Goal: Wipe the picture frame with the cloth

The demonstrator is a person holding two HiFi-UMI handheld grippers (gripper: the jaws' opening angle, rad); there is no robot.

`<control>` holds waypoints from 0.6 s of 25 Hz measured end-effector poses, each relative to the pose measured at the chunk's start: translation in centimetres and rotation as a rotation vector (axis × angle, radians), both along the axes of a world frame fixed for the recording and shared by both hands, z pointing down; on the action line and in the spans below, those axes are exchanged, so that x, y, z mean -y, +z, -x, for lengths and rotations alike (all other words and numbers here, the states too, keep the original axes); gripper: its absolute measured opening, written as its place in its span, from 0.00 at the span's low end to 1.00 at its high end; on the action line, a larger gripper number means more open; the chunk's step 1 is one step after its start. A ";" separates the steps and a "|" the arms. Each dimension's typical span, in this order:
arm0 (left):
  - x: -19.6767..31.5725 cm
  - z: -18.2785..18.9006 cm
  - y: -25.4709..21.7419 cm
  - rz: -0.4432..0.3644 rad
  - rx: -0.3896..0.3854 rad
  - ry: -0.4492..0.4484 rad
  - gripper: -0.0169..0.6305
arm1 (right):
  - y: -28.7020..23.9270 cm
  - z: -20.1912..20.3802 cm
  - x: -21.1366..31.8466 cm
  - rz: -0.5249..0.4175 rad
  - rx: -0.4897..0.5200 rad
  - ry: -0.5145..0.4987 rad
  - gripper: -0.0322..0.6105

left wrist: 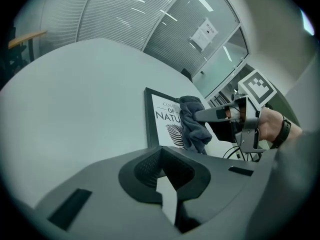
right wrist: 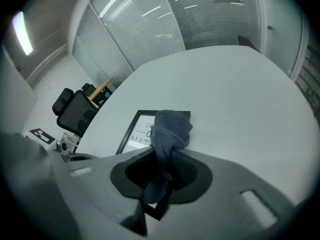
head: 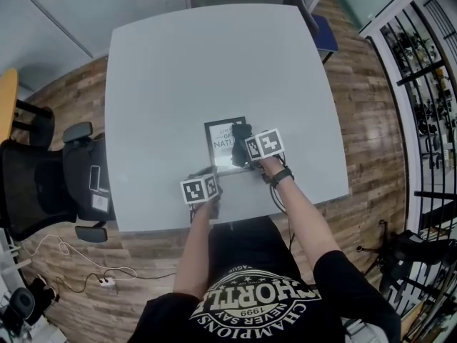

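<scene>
The right claw [right wrist: 161, 181] is clamped shut on a dark blue-grey cloth [right wrist: 170, 131]. The cloth's tail hangs down between the jaws, and its bunched upper part bulges out past the tips. In the right gripper view that bunch sits over the far right corner of the picture frame [right wrist: 136, 135], which lies flat on the table [right wrist: 235, 89].

The left gripper view shows the same claw from the side at centre right. Its pale fingers [left wrist: 212, 114] pinch the cloth [left wrist: 194, 126], which droops onto the printed sheet inside the black border of the frame [left wrist: 159, 118].

The left claw [left wrist: 167, 186] has its jaws drawn together, with only a thin sliver of table showing between them and nothing held. It points at the near edge of the frame. Whether it touches the frame cannot be told.

In the head view the frame [head: 221, 143] lies a little below the middle of the picture, on the near half of the pale grey table [head: 214, 63]. The right claw [head: 243, 143] and cloth [head: 241, 130] are at the frame's right side. The left claw [head: 204, 174] is just off its lower left corner, close to the table's near edge.

A black office chair [head: 43, 184] stands on the wooden floor [head: 364, 120] at the left of the picture.
</scene>
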State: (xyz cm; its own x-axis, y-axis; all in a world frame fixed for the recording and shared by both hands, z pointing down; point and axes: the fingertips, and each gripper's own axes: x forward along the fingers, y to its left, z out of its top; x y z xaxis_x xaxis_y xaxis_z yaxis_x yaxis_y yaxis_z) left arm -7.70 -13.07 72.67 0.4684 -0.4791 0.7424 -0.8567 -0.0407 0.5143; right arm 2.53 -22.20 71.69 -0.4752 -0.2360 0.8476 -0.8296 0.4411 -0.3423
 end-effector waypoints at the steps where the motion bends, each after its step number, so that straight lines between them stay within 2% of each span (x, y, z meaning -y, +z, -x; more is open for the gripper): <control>1: -0.3 -0.2 0.0 -0.001 -0.007 0.001 0.03 | -0.5 0.3 -0.1 -0.006 0.018 0.004 0.15; 6: -1.4 0.5 -0.8 -0.021 -0.046 -0.023 0.03 | -3.6 4.5 -2.0 -0.007 0.163 -0.034 0.16; 9: -1.6 2.7 -1.6 -0.036 -0.002 -0.026 0.03 | -5.6 7.7 -3.2 -0.020 0.243 -0.070 0.15; 13: -1.8 6.9 -2.5 -0.055 0.029 -0.086 0.03 | -5.7 11.5 -5.4 0.023 0.294 -0.120 0.15; 15: -2.0 8.1 -2.9 -0.063 0.031 -0.108 0.03 | -3.9 12.3 -6.4 0.066 0.270 -0.136 0.15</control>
